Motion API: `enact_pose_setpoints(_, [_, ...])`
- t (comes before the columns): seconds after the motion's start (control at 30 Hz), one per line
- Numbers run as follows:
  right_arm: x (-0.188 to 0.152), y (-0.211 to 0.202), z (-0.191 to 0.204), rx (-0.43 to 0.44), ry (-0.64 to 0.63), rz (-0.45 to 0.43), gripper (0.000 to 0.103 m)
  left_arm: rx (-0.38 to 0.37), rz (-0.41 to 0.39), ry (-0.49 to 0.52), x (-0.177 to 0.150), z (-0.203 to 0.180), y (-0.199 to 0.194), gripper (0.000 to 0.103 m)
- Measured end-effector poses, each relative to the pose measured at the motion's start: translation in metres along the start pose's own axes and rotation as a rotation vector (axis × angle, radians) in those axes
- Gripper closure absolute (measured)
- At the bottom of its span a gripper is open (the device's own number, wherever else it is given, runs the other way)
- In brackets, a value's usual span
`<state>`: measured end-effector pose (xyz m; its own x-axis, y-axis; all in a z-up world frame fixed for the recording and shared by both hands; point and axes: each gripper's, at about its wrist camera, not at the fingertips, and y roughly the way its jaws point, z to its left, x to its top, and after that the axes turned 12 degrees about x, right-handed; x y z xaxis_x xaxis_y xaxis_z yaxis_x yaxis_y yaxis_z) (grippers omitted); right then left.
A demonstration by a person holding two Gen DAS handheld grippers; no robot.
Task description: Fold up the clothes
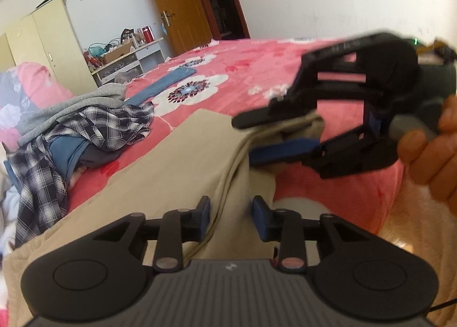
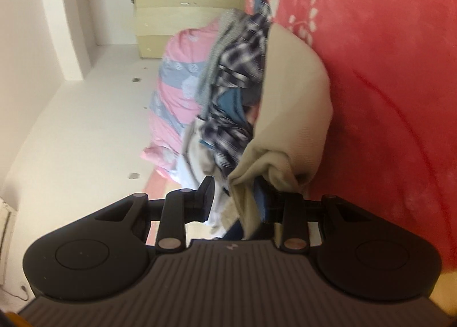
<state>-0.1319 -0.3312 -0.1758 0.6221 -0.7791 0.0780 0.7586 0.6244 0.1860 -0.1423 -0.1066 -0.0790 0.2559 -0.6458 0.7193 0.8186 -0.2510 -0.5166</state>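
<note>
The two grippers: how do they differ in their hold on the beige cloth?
The right gripper has a bunched corner of the beige cloth between its fingers, while the left gripper stands open, its fingers apart on either side of a cloth edge. The right is lifted and turned sideways; the left is angled down over the cloth. Both have blue pads.

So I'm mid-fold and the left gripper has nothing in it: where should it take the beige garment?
Judging by its pose, grip the beige garment at the doubled seam edge lying between the left gripper and its open pads, coming from the near bed edge. The right gripper already pinches the bunched corner farther along that edge, so a second hold there would probably tension it.
</note>
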Motion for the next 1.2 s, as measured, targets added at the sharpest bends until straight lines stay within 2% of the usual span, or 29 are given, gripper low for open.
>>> enact_pose_setpoints(0.1, [0.002,0.000,-0.001,0.002,0.003,-0.010,0.073,0.049,0.014,0.107,-0.005,-0.013,0.005,0.060])
enact_pose_setpoints(0.23, [0.002,-0.003,-0.002,-0.011,-0.004,-0.004,0.073,0.109,-0.007,0.145,-0.006,-0.018,0.003,0.079])
enact_pose_setpoints(0.27, [0.002,-0.004,-0.001,-0.014,-0.007,0.001,0.073,0.124,-0.013,0.149,-0.006,-0.018,0.003,0.080])
enact_pose_setpoints(0.47, [-0.009,0.003,0.009,-0.058,-0.005,0.127,0.070,0.248,-0.122,0.330,-0.017,-0.042,-0.011,0.083])
enact_pose_setpoints(0.57, [-0.016,0.017,0.009,-0.123,-0.006,0.183,0.069,0.300,-0.165,0.414,-0.023,-0.053,-0.014,0.084])
enact_pose_setpoints(0.7, [-0.018,0.027,0.001,-0.180,0.023,0.171,0.069,0.278,-0.156,0.403,-0.025,-0.053,-0.013,0.083])
enact_pose_setpoints(0.8, [-0.017,0.029,0.003,-0.197,-0.012,0.140,0.080,0.285,-0.149,0.415,-0.030,-0.055,-0.014,0.076])
enact_pose_setpoints(0.9, [-0.018,0.030,0.003,-0.208,-0.043,0.132,0.083,0.287,-0.145,0.407,-0.034,-0.052,-0.017,0.071])
enact_pose_setpoints(1.1, [-0.015,0.034,-0.001,-0.211,-0.048,0.133,0.084,0.243,-0.117,0.380,-0.036,-0.043,-0.022,0.062])
enact_pose_setpoints(1.2, [-0.013,0.033,-0.003,-0.210,-0.040,0.141,0.084,0.226,-0.117,0.391,-0.038,-0.040,-0.020,0.062])
